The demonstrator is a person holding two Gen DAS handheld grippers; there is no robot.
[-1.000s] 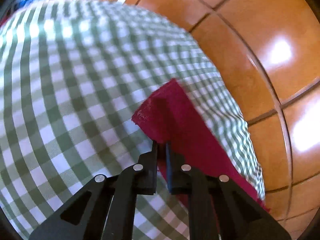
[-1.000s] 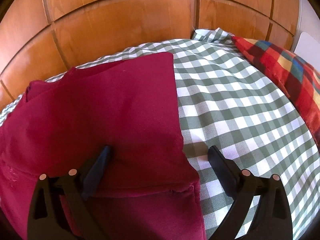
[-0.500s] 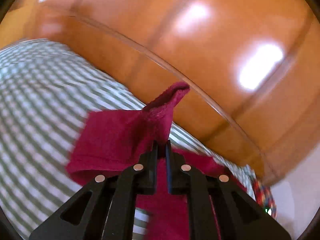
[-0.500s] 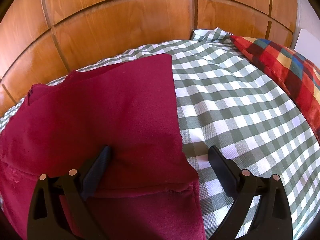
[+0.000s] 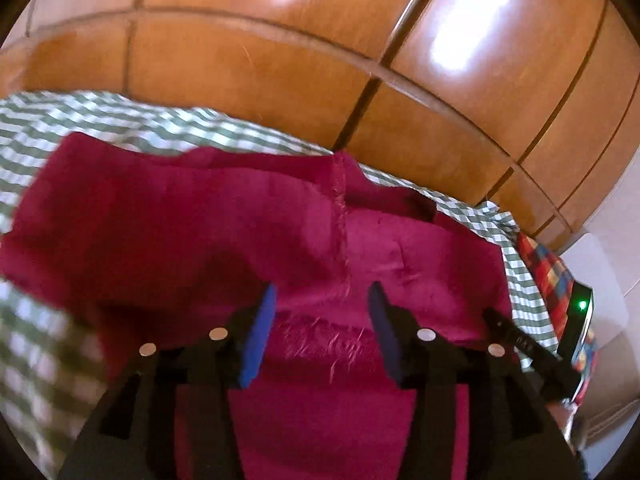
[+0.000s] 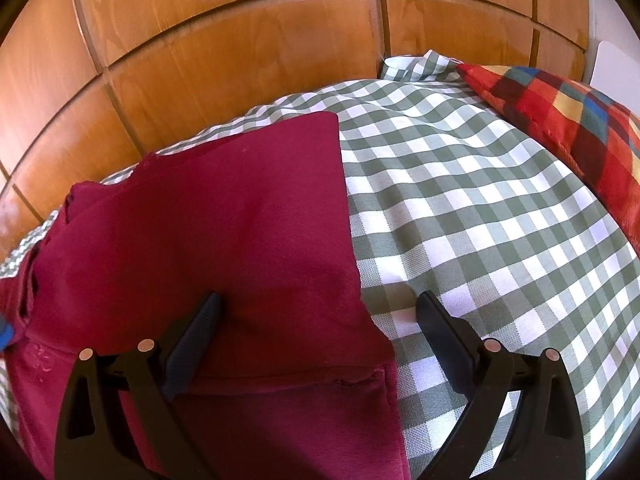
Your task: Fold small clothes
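Left gripper (image 5: 322, 312) is opening as I watch, its blue-faced jaws parting over the red garment (image 5: 224, 220) with nothing pinched between them; a frayed seam of the cloth runs up from just ahead of the gap. Right gripper (image 6: 318, 316) stands wide, its left finger resting over the garment (image 6: 208, 248) and its right finger over the bare checked cover (image 6: 460, 200), so the cloth's right edge falls between them, not gripped.

Directly ahead of both tools the garment lies partly folded, a flap laid across it, still rumpled on the far side near the wooden panels (image 6: 200, 40). Off to my right, well apart, sits a plaid cushion (image 6: 568, 112).

I judge the cloth light, soft and limp: it will sag and crease wherever it is unsupported, and it should cling a little to the cover rather than slide. I would take it at a hemmed corner or along the folded edge, pinching both layers together.
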